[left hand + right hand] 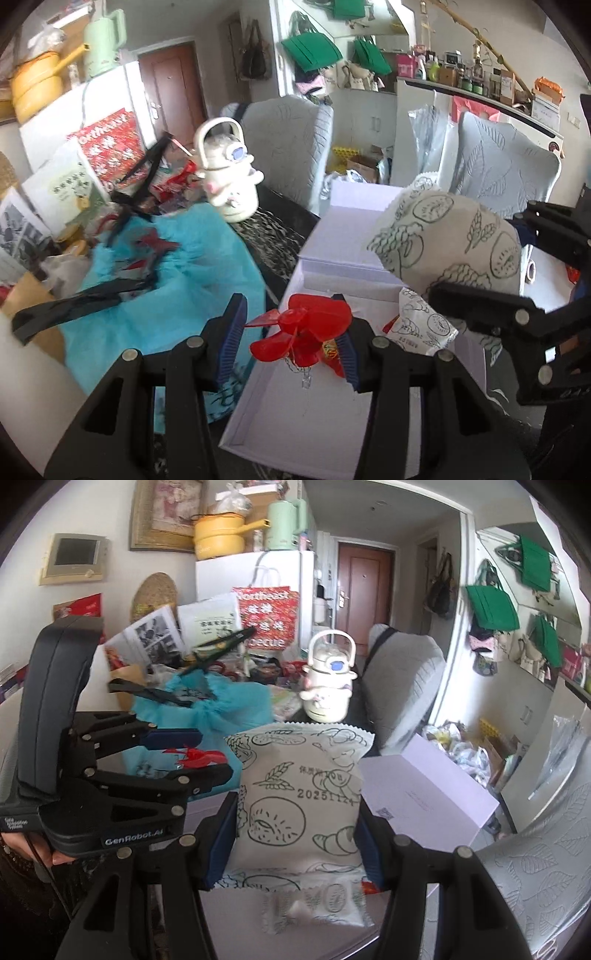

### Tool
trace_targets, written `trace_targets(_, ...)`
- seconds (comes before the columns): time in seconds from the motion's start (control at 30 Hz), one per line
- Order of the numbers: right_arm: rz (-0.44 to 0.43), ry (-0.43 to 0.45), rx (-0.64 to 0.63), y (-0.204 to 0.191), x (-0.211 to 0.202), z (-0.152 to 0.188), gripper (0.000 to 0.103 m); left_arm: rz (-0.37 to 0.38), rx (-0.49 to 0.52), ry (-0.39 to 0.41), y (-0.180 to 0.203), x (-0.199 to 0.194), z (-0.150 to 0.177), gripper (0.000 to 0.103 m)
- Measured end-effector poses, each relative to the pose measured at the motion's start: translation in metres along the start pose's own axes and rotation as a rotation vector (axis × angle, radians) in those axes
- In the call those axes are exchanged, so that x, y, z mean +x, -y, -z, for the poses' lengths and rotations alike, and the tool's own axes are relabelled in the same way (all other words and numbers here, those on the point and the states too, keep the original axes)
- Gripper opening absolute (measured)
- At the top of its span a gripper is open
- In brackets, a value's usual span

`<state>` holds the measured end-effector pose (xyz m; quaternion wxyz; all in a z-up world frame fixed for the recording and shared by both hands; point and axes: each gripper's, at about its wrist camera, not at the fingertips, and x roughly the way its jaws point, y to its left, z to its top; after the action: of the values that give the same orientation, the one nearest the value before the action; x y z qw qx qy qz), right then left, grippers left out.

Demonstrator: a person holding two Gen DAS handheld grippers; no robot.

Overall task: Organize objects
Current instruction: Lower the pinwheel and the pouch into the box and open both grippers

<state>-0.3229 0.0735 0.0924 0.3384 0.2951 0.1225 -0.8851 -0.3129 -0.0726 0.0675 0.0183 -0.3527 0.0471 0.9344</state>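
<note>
Above the open white box (332, 398), the left tool (291, 334) is closed on a red toy fan (303, 332), whose blades fan out toward ten o'clock of the left wrist view, with a red wrapper pressed against the right-hand pad. At two o'clock of that tool, the right tool (295, 834) grips a white snack packet (299, 801) printed with bread and wheat drawings; the packet sits squarely between both blue pads (218, 842), its long axis pointing to twelve o'clock in the right wrist view, its zigzag top edge uppermost and its printed date reading level. A second, smaller packet (424, 325) of the same print lies in the box just beneath it. At eleven o'clock of the left tool a cream kettle-shaped bottle (229, 173) stands upright on the desk (273, 229), beside a turquoise cloth bag (177, 280).
</note>
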Motion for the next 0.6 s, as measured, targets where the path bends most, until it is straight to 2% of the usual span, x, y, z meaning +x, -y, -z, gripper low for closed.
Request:
trace_targets(0.07,0.001,-0.018,0.018,0.007,0.006,0.002,0.059,0.016,-0.006,-0.023,0.001,0.011,0.000,0.045)
trace_targets(0.43,0.031,-0.092,0.075,0.032,0.029,0.016,0.059,-0.002,0.059,-0.079,0.026,0.049,0.009,0.045)
trace_targets(0.6,0.029,-0.142,0.094,0.038,0.046,0.025,0.059,0.012,0.057,-0.098,0.029,0.060,0.015,0.045)
